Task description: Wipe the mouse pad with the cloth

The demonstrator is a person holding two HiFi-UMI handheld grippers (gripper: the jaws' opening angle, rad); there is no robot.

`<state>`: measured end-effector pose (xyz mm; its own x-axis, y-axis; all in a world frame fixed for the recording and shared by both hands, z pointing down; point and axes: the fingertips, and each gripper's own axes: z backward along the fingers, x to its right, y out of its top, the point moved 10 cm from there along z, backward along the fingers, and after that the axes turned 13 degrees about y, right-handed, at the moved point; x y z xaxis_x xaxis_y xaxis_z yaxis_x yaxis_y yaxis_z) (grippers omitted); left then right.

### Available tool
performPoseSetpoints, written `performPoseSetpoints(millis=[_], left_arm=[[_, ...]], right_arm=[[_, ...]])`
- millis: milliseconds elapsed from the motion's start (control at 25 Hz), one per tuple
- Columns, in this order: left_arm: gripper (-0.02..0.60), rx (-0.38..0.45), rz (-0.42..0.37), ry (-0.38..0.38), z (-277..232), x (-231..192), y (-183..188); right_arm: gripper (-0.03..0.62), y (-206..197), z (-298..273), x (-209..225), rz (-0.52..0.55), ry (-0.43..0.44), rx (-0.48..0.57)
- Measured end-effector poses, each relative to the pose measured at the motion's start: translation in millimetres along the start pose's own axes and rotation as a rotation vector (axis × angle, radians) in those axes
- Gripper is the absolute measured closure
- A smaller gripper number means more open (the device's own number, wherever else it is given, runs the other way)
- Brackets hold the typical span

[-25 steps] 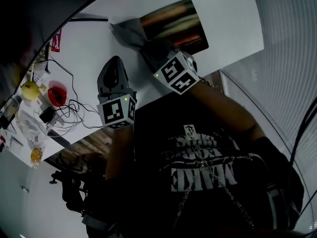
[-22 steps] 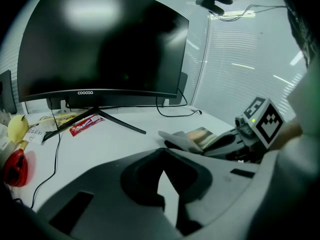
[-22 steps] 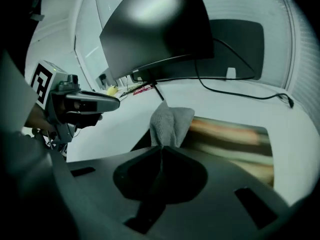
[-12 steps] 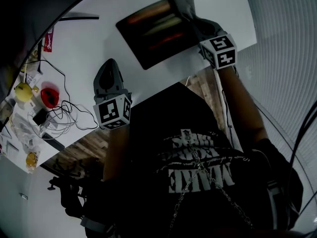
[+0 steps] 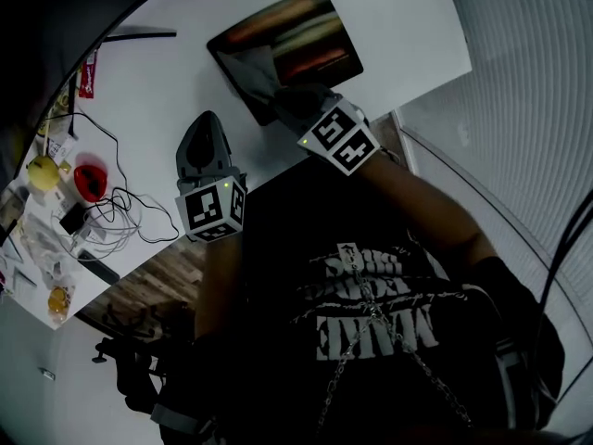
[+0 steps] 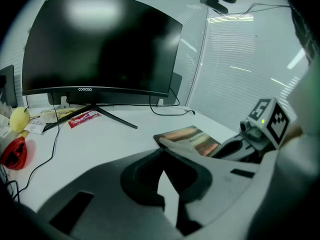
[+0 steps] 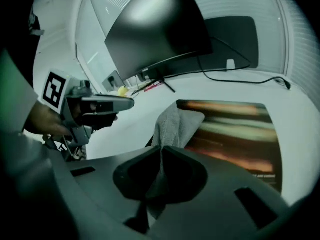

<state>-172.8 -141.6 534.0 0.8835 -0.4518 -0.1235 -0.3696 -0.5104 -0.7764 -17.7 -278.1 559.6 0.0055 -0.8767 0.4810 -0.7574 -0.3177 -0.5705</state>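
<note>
Grey cloth (image 5: 252, 70) is lying over one end of the mouse pad (image 5: 306, 35) in the head view, on a white desk (image 5: 408, 26). The right gripper (image 5: 281, 95) is reaching onto that end of the pad and pinching the cloth. The left gripper (image 5: 208, 123) is hovering over bare desk nearer the person, well apart from the pad. A tangle of cables (image 5: 125, 209) is sitting to its left.

Left gripper view: the left gripper (image 6: 161, 154) is showing its jaw tips pressed together with nothing between them, only white desk (image 6: 115, 139) beyond. The mouse pad (image 6: 197, 138) is lying flat ahead and to the right, with the right gripper (image 6: 235, 146) over its near end. A dark monitor (image 6: 100, 39) is standing behind on a splayed foot.

Right gripper view: the right gripper (image 7: 161, 151) is clamping a fold of the cloth (image 7: 175, 124), which is rising from the jaws and spreading across the pad's left part. The mouse pad (image 7: 235, 134) is showing streaky orange print. The left gripper (image 7: 100, 104) is hanging at the left, clear of both.
</note>
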Motion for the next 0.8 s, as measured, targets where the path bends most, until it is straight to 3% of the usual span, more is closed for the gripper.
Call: performPoseSetpoints(millis=[80, 200, 480, 600, 800], left_arm=[[0.577, 0.003, 0.000, -0.008, 1.2, 5.3, 0.4], [0.577, 0.019, -0.005, -0.022, 3.7, 11.8, 5.0], [0.577, 0.024, 0.007, -0.033, 15.0, 16.7, 16.5], [0.577, 0.048, -0.019, -0.044, 20.9, 19.8, 30.1], [0.577, 0.107, -0.065, -0.064, 31.0, 34.1, 56.3]], right_arm=[[0.579, -10.8, -7.2, -3.0, 0.008, -0.001, -0.029], [0.579, -21.3, 17.9, 19.1, -0.021, -0.075, -0.027], [0.579, -64.7, 138.3, 110.7, -0.151, -0.420, -0.032], [0.579, -81.8, 162.8, 126.1, -0.155, -0.449, 0.004], [0.577, -76.6, 154.1, 119.9, -0.078, -0.477, 0.015]])
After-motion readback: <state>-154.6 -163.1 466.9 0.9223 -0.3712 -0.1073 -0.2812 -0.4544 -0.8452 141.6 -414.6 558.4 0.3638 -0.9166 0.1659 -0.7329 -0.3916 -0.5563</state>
